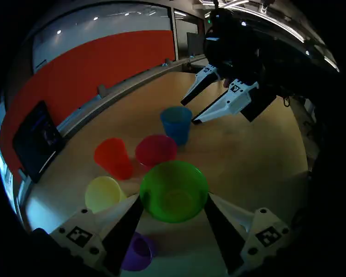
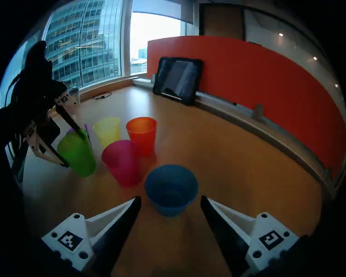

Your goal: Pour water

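Note:
My left gripper is shut on a green cup, one finger pressing each side of it just below the rim. In the right gripper view the same green cup stands at the left of the wooden table, held by the left gripper. A blue cup stands upright just ahead of my right gripper, which is open and does not touch it. Seen from the left gripper view, the right gripper hovers open beyond the blue cup. I cannot tell what the cups hold.
A pink cup, an orange cup, a yellow cup and a purple cup cluster around the green one. A dark tablet leans against the orange wall panel. Windows run along the table's far edge.

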### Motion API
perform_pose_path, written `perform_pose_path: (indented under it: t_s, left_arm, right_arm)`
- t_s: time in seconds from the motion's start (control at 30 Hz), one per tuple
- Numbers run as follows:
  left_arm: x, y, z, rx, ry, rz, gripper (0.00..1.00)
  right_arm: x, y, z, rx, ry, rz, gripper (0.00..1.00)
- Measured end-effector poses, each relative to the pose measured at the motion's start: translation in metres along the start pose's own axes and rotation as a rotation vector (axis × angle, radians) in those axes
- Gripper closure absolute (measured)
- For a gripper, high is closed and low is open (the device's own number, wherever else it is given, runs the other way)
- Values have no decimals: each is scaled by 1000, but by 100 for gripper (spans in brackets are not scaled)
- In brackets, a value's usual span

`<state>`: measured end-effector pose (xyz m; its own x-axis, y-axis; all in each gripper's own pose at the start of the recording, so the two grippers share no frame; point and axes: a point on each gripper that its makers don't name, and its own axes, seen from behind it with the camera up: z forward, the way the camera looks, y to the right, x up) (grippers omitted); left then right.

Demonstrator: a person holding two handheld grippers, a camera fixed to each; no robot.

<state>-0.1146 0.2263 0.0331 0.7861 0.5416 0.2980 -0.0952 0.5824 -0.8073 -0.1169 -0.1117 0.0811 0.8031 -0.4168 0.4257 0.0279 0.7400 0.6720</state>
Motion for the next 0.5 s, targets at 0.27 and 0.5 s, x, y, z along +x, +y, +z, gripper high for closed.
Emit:
perform_pose_path:
  t_s: [0.27,0.5]
  left_arm:
    - [8,1,-11,-2,38,-22,13]
    - [10,0,-17,7,48,-23,13]
  right_arm:
    - [-4,1,12,1,-14,6,0]
    - [-6,1,23,10,-21,10,0]
